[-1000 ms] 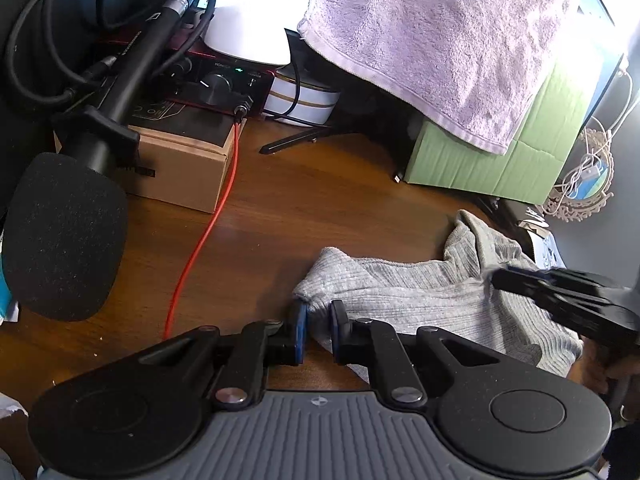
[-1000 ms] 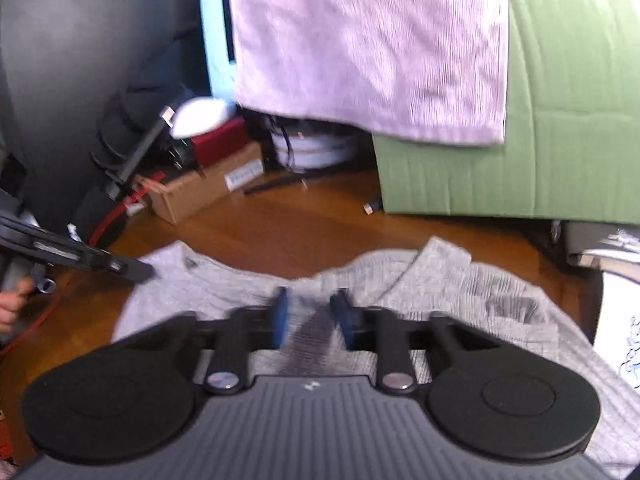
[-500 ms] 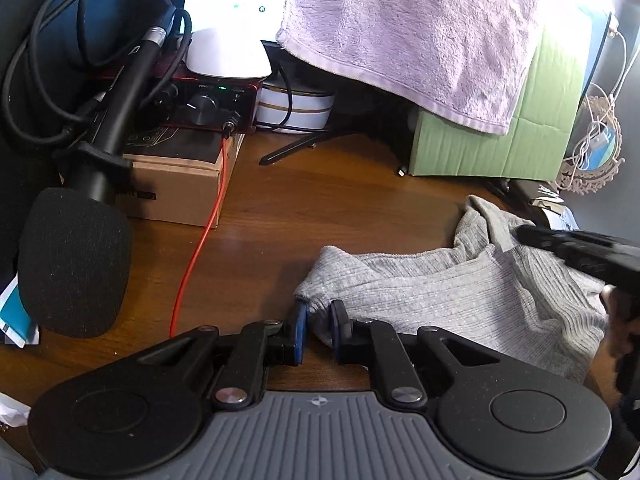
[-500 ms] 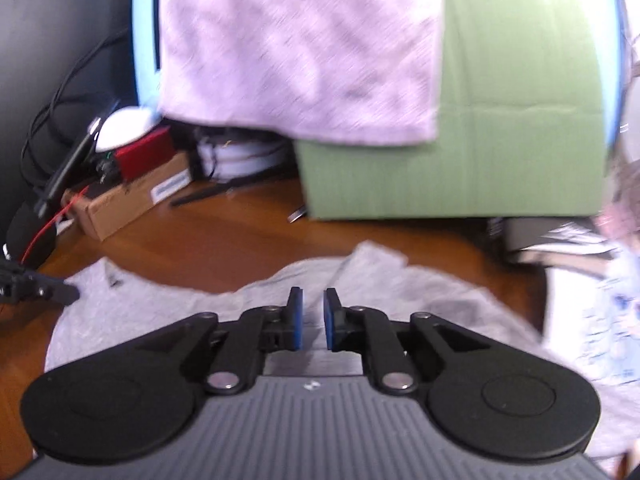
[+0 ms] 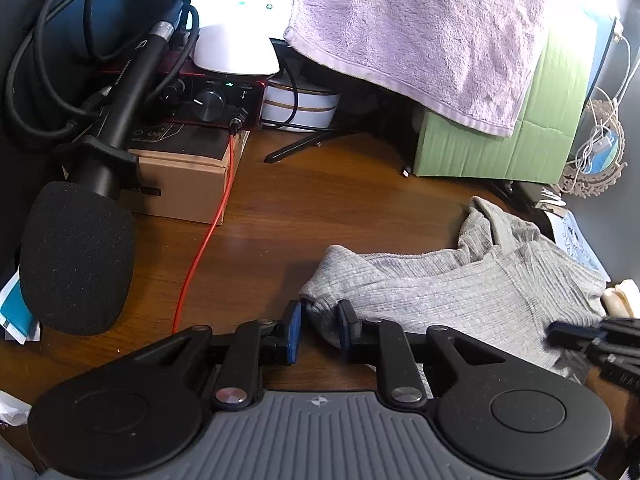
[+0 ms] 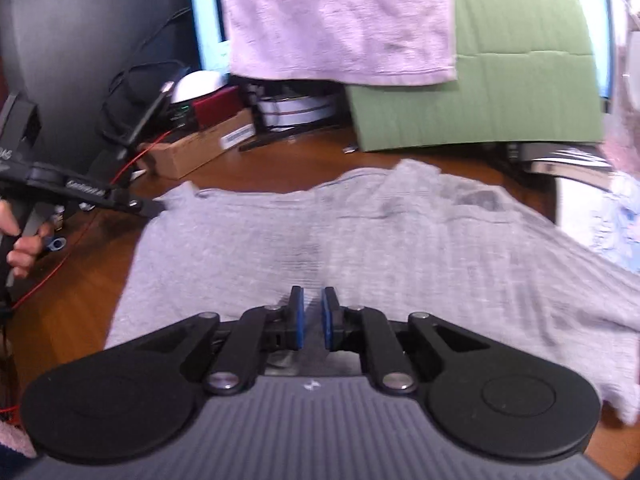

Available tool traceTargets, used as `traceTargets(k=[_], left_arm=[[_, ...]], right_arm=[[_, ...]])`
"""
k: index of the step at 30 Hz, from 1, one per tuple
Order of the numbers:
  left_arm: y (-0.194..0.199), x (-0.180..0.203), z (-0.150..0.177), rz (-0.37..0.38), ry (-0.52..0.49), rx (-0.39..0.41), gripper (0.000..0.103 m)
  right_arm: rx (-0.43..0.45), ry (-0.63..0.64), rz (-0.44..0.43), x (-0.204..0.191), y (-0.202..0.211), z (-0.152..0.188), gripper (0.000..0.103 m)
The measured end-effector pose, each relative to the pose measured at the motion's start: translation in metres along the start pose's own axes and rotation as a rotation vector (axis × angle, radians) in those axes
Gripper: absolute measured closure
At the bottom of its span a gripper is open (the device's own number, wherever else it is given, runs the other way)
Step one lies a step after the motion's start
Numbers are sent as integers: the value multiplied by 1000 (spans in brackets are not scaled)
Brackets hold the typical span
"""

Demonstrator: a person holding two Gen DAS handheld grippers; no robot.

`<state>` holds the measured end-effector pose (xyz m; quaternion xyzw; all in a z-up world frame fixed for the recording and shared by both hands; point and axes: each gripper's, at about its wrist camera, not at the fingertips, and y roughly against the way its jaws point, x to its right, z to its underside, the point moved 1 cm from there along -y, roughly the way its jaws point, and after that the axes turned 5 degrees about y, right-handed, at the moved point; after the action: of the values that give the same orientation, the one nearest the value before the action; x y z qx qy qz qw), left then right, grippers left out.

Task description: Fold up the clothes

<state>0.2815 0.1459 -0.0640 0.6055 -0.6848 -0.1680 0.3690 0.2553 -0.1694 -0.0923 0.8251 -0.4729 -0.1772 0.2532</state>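
Grey ribbed garment (image 5: 452,284) lies on the wooden desk (image 5: 280,208), filling the 3 to 5 o'clock part of the left wrist view. Its near corner sits between the blue pads of the left gripper (image 5: 319,330), which pinch the cloth at 6 o'clock. A foam-capped microphone (image 5: 76,256) hangs at 9 o'clock, with a red cable (image 5: 208,232) running down the desk beside it and a cardboard box (image 5: 188,184) behind. A lilac towel (image 5: 420,28) drapes over a green box (image 5: 500,148) at 1 o'clock. The right gripper's tip shows only as a dark blur at 4 o'clock.

From the right wrist view the whole garment (image 6: 380,248) appears, spread flat across the middle of the frame, something the other view cuts off. The right gripper (image 6: 312,320) hovers at 6 o'clock over the near hem, its pads slightly apart with nothing between them. At 9 o'clock a hand (image 6: 24,248) holds the left gripper (image 6: 140,205), whose tip meets the garment's far left corner.
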Motion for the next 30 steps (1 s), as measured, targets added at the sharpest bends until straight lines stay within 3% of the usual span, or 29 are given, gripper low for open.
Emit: traceTargets(k=[3, 9, 13, 19, 25, 30], left_arm=[[0, 1, 0, -4, -4, 0, 83], [-1, 0, 0, -6, 4, -3, 83], [-2, 0, -1, -5, 2, -4, 83], [-2, -1, -2, -4, 5, -6, 83], [-2, -1, -2, -5, 9, -6, 84], [-3, -2, -3, -2, 7, -11, 84]], right_arm=[[29, -3, -3, 0, 15, -4, 92], [46, 77, -210, -50, 28, 1, 92], [10, 142, -174, -61, 26, 19, 92], [18, 111, -172, -60, 46, 23, 91], [47, 250, -318, -103, 51, 25, 91], [5, 320, -259, -119, 38, 35, 90]])
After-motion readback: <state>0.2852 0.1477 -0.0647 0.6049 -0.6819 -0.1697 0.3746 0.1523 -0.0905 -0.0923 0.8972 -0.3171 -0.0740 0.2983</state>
